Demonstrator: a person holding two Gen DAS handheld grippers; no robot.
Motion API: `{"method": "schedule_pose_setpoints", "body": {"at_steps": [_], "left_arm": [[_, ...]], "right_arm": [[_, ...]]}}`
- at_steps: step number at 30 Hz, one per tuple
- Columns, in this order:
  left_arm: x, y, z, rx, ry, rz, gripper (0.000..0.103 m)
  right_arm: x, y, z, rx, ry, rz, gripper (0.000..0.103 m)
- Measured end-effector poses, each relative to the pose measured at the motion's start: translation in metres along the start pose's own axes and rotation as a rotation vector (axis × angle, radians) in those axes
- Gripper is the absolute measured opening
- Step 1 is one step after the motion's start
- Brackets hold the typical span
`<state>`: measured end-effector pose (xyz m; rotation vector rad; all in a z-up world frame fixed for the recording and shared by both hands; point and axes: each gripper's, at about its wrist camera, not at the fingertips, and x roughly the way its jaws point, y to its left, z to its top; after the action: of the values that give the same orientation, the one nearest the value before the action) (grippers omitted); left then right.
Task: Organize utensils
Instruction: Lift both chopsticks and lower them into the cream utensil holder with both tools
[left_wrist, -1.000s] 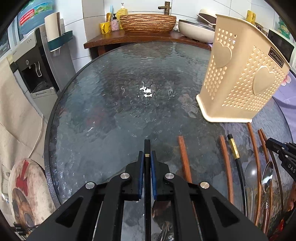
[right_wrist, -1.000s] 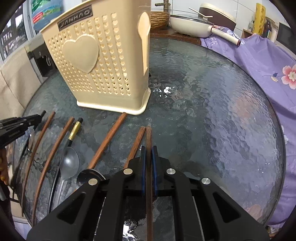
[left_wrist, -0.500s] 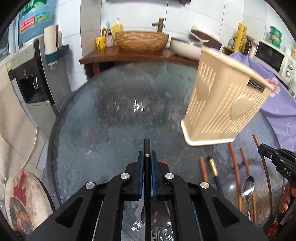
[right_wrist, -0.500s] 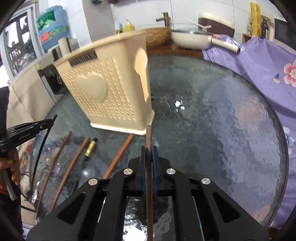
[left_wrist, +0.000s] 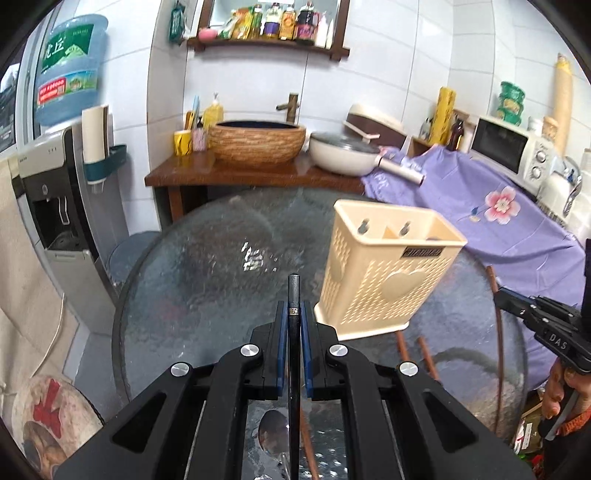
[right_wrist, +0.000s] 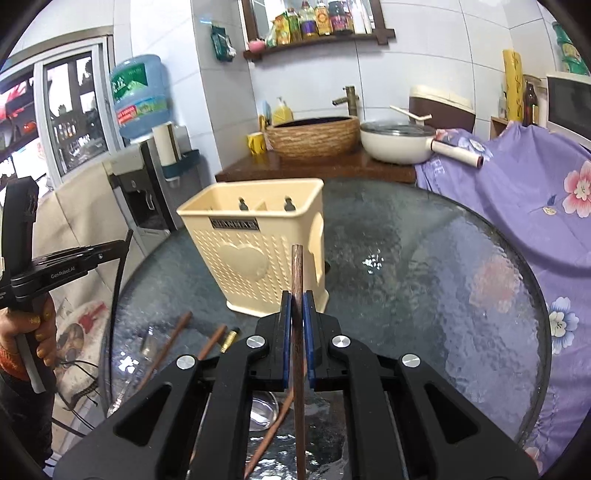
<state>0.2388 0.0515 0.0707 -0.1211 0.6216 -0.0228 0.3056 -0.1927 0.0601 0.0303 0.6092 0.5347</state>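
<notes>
My left gripper (left_wrist: 294, 314) is shut on a thin black-handled utensil (left_wrist: 294, 291) whose tip juts past the pads, held above the round glass table (left_wrist: 207, 295). My right gripper (right_wrist: 297, 306) is shut on a brown wooden-handled utensil (right_wrist: 297, 266), also lifted. The cream perforated utensil holder (left_wrist: 388, 280) stands upright, right of the left gripper and just ahead-left of the right one (right_wrist: 258, 240); its divided top is open. Each gripper shows in the other view: the right gripper (left_wrist: 502, 298) and the left gripper (right_wrist: 125, 243). Several utensils lie on the glass: two brown handles (right_wrist: 170, 343), (right_wrist: 212, 341) and a gold-banded one (right_wrist: 229, 338).
A purple flowered cloth (right_wrist: 517, 192) covers the counter to the right. A wooden bench (left_wrist: 240, 177) with a basin and a white pan stands behind the table. A water dispenser (left_wrist: 55, 206) is at left. A hand (right_wrist: 33, 332) grips the left tool.
Both grippers have risen from the table with their utensils still clamped. The views have tilted up, so the holder's open top and the back wall now show.
</notes>
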Motion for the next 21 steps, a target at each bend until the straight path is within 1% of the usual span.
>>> {"method": "schedule_pose_setpoints", "body": {"at_steps": [9, 11, 14, 17, 21], "left_arm": [[-0.045, -0.009, 0.013, 0.018, -0.088, -0.059, 0.007], [-0.057, -0.014, 0.017, 0.023, -0.114, -0.086, 0.007], [-0.067, -0.021, 0.024, 0.034, -0.129, -0.133, 0.007], [-0.073, -0.030, 0.029, 0.060, -0.152, -0.130, 0.007], [-0.077, -0.037, 0.038, 0.069, -0.172, -0.155, 0.007]], "right_arm": [[-0.041, 0.007, 0.020, 0.017, -0.077, 0.075, 0.007], [-0.049, 0.010, 0.024, 0.011, -0.091, 0.083, 0.007], [-0.062, 0.015, 0.030, -0.007, -0.114, 0.093, 0.007], [-0.072, 0.022, 0.037, -0.023, -0.131, 0.102, 0.007], [-0.079, 0.030, 0.048, -0.050, -0.148, 0.099, 0.007]]}}
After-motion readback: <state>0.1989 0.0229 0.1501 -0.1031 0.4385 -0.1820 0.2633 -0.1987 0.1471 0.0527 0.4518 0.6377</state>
